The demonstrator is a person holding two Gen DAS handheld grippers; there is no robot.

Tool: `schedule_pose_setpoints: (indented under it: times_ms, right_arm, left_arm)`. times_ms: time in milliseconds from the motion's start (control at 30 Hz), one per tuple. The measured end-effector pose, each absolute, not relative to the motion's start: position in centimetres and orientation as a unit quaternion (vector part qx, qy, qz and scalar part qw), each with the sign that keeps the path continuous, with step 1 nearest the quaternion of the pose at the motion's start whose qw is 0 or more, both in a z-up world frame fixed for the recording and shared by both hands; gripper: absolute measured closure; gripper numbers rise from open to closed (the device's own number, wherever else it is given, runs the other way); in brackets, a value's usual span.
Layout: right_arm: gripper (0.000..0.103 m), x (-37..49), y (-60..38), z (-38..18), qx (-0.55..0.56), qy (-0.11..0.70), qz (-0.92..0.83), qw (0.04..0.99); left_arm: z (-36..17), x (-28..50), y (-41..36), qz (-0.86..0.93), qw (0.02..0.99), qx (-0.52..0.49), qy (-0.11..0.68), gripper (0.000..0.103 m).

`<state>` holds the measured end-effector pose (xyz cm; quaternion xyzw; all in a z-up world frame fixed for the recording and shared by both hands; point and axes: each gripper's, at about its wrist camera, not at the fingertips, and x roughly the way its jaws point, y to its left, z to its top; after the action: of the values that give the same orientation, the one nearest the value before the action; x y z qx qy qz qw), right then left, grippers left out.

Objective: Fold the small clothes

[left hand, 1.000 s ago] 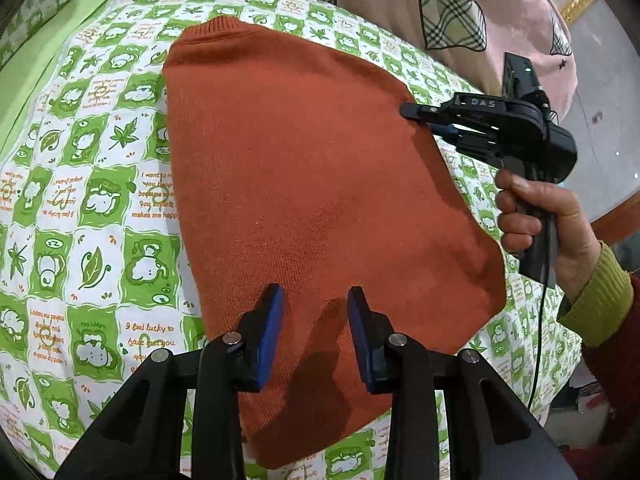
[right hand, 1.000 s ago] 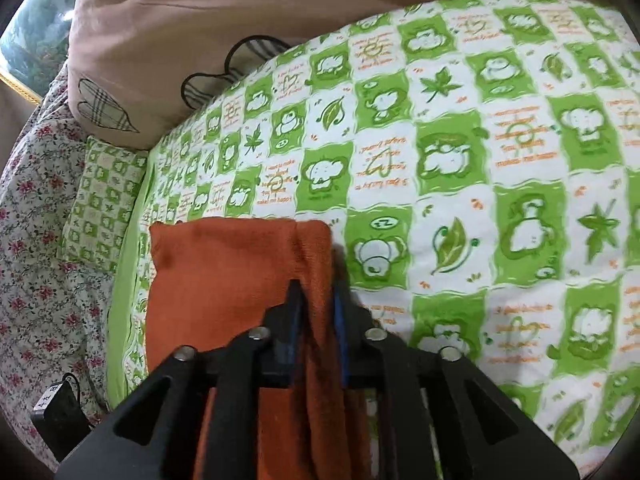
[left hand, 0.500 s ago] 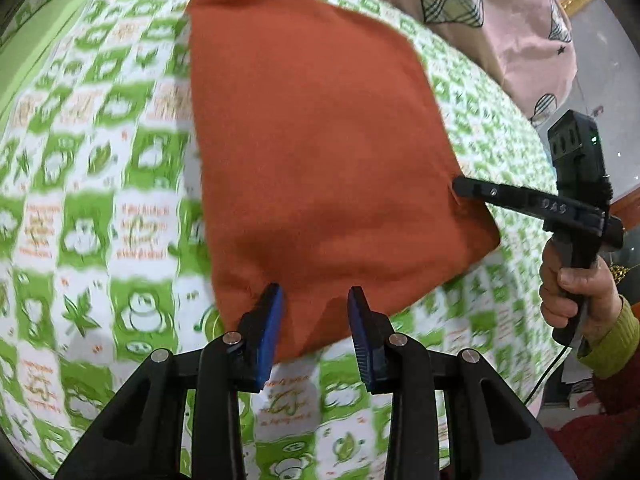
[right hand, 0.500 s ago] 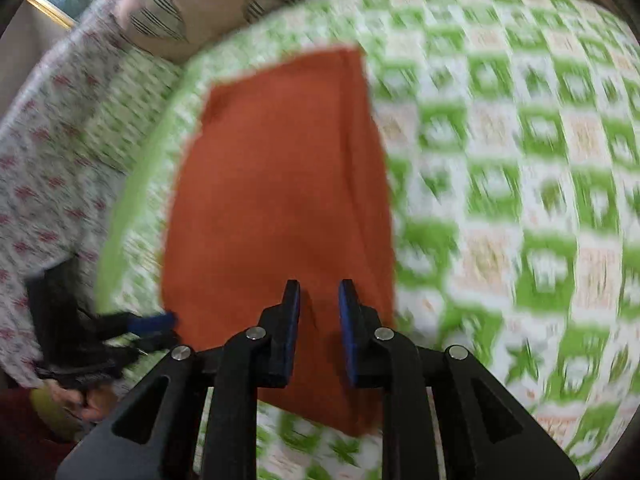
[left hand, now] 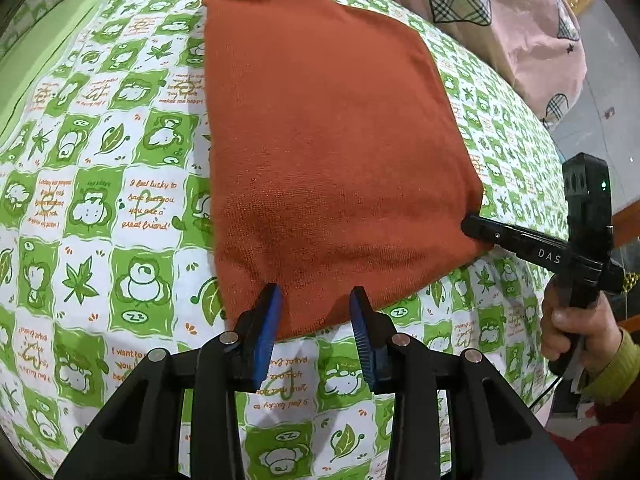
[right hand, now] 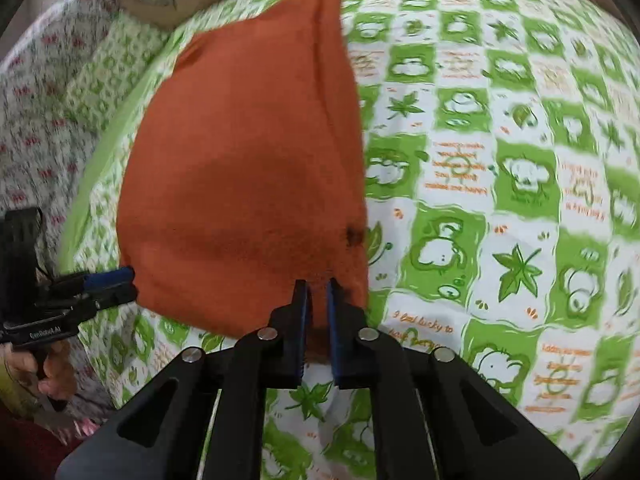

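1. I see the orange garment (left hand: 332, 152) lying flat and folded on the green-and-white checked bedspread (left hand: 92, 200), its near edge just in front of both of my tools.
2. My left hand-held gripper (left hand: 316, 320) has its blue pads spread wide at the garment's near hem, with nothing between them. A second ago it sat over the cloth itself; since then it has drawn back to the edge.
3. My right hand-held gripper (right hand: 317, 312) is narrowed to a slim gap over the garment's near right corner. I cannot tell whether cloth is actually pinched. A second ago it was closed on a raised fold; now the garment lies flat ahead of it.
4. From the left wrist view, the right tool's tip touches the garment's right corner (left hand: 472, 216). It was further up that side edge a second ago.
5. A pink pillow (left hand: 520, 28) lies beyond the bedspread.
6. The right wrist view is slightly blurred.
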<state>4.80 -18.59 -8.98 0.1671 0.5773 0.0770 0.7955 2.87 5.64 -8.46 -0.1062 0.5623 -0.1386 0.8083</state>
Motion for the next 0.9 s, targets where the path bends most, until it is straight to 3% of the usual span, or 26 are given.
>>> schedule_pose_setpoints:
  times_ms: [200,400,433,467,533,900]
  right_arm:
    - [0.092,4.1,-18.6,-7.7,0.152,0.578,0.068,0.799]
    - [0.089,2.3,-18.7,-5.1,0.167,0.563,0.065,0.807]
    - [0.082,2.1,-18.7,-4.9,0.169,0.562,0.066,0.807]
    - [0.068,1.9,-18.7,-4.6,0.169,0.561,0.065,0.808]
    - [0.054,1.2,-18.6,-4.1,0.165,0.556,0.066,0.812]
    - [0.052,-2.2,-16.3,-2.3,0.127,0.549,0.085,0.822]
  left_arm:
    - [-7.8,2.2,5.2,-0.121,0.813,-0.088,0.562,0.065]
    - [-7.0,0.1,5.7,-0.095,0.818,-0.099,0.558,0.056]
    - [-7.0,-0.2,5.7,-0.087,0.819,-0.1,0.559,0.055]
    - [-6.9,-0.4,5.7,-0.082,0.819,-0.102,0.559,0.055]
    - [-6.7,-1.0,5.6,-0.074,0.819,-0.105,0.559,0.054]
    - [-4.7,-4.9,5.9,-0.03,0.84,-0.044,0.54,0.036]
